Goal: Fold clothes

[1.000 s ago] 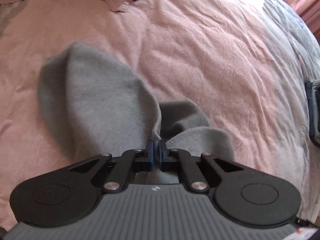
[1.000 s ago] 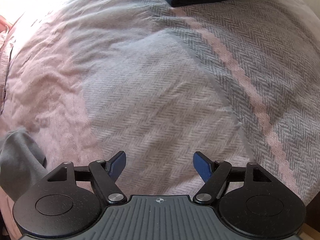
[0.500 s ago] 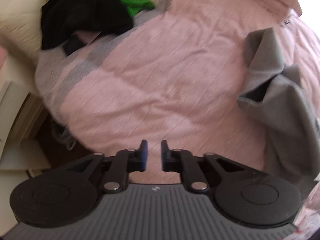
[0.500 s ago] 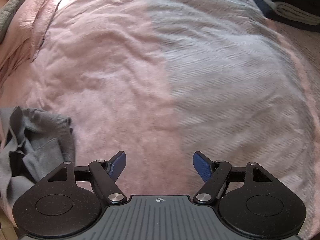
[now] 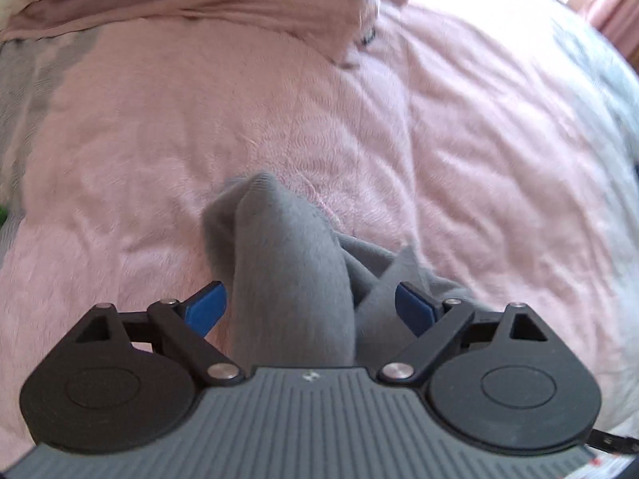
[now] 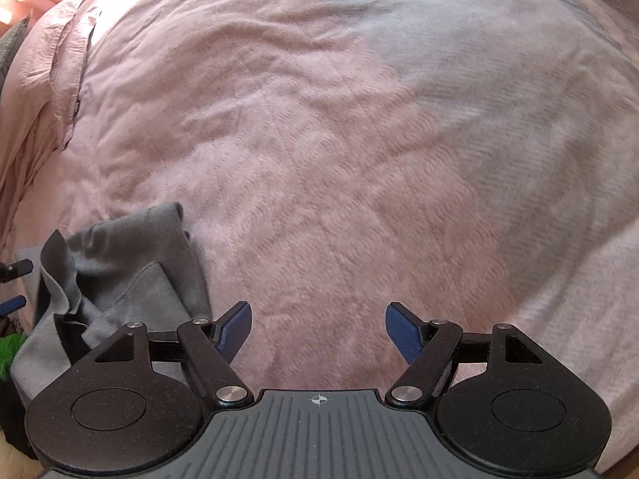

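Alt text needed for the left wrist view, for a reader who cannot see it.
The left gripper, its jaws having just been opening, stands wide over a crumpled grey garment whose raised fold lies between the blue pads without being pressed. It rests on a pink bedspread.

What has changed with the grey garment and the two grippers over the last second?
The left gripper was shut on the grey garment a second ago, let go and swung away; its jaws have just been opening wide, with a bunched fold between them, apparently ungripped. The garment now lies crumpled on the pink bedspread. The right gripper stayed open and empty.
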